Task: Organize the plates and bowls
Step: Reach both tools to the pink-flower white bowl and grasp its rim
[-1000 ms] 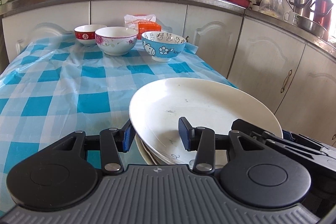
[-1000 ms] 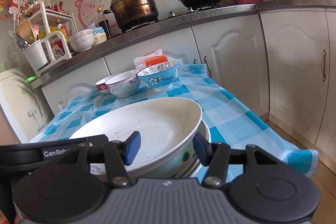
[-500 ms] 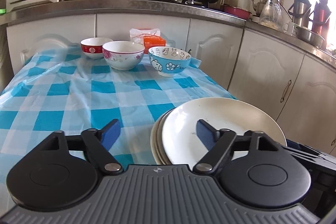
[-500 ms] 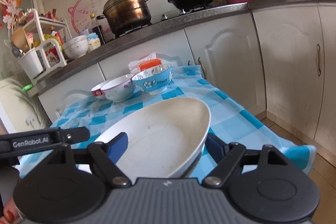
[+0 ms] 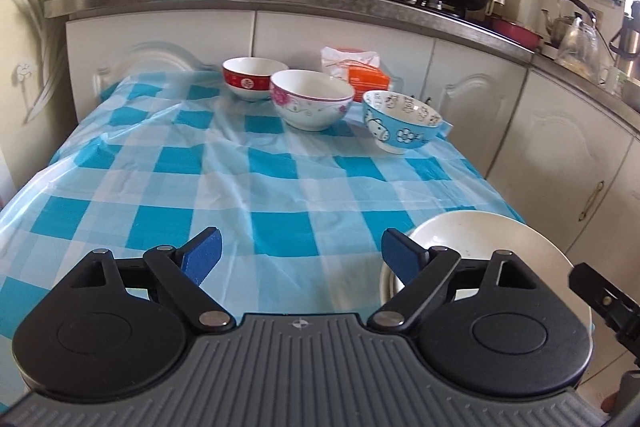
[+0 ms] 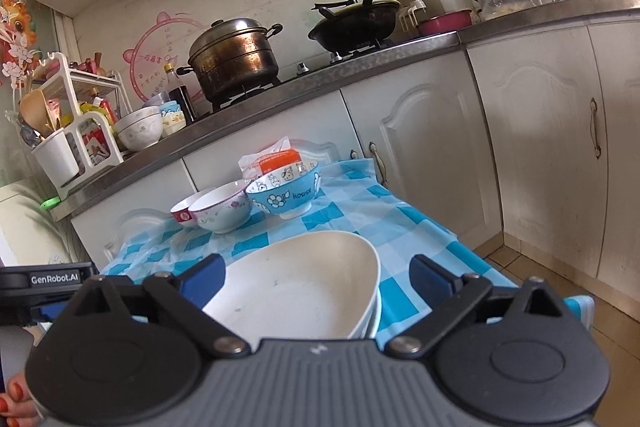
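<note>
White plates (image 6: 296, 291) sit stacked at the table's near right corner, about five o'clock. Three bowls line the far edge near twelve: red (image 5: 250, 79), pink-flowered (image 5: 312, 99), blue cartoon (image 5: 402, 127), all upright, empty.

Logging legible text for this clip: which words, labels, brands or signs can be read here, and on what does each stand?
"GenRobot.AI": left gripper's black body, seen in the right wrist view.
"HORSE": side of the blue cartoon bowl.
Red bowl: a white character emblem, too small to read.
Pink wall sticker: handwriting too small to read.
Orange packet: print blurred.
</note>
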